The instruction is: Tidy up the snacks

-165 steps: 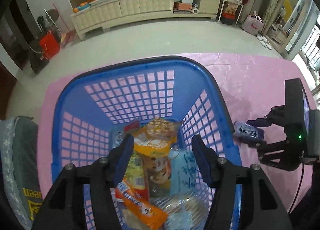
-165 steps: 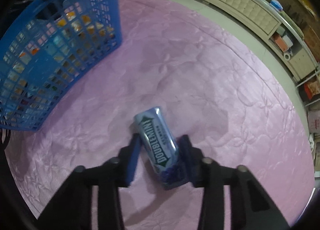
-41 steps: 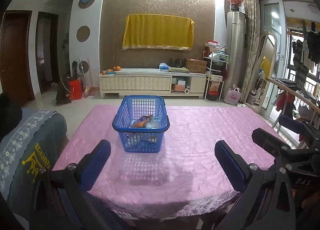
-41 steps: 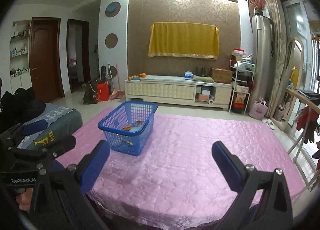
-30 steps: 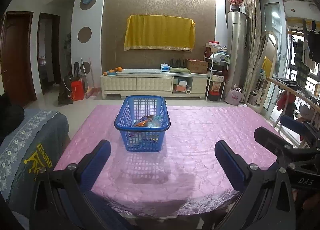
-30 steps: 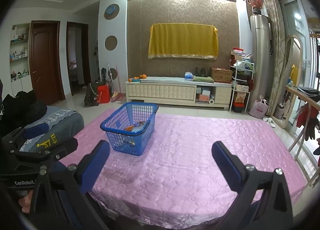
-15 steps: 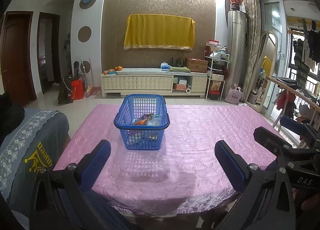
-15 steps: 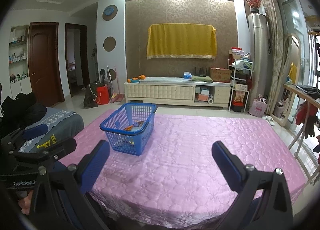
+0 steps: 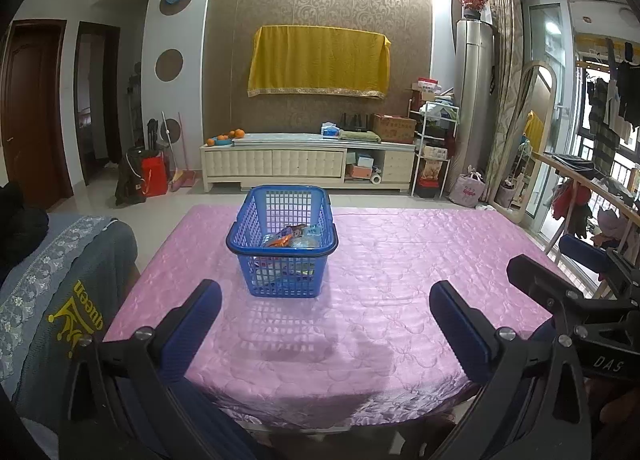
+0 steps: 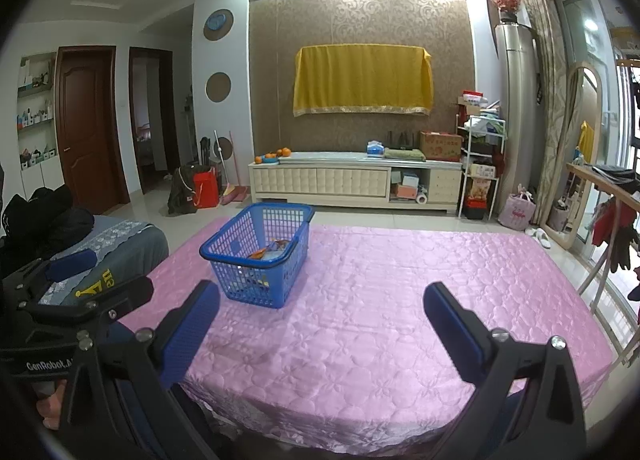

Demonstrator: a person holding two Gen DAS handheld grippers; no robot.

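A blue plastic basket (image 9: 282,264) (image 10: 256,260) stands on the pink quilted table (image 9: 400,260) (image 10: 400,300), left of the middle. Several snack packets (image 9: 294,236) (image 10: 269,249) lie inside it, orange and pale wrappers showing above the rim. My left gripper (image 9: 325,302) hangs open at the table's near edge, well short of the basket, nothing between its fingers. My right gripper (image 10: 321,304) is open too, held back at the near edge and to the right of the basket. Each gripper shows at the side of the other's view.
A grey chair cover (image 9: 60,300) with yellow lettering sits at the table's left side. Behind the table are a tiled floor, a cream cabinet (image 9: 308,164) against the wall and a rack (image 9: 434,148) at the right. A railing (image 9: 592,188) with clothes runs along the far right.
5.5 s ago my left gripper hung over the basket and my right was shut on a gum pack; both now stand open, empty, back at the near edge. Almost no motion in the last second.
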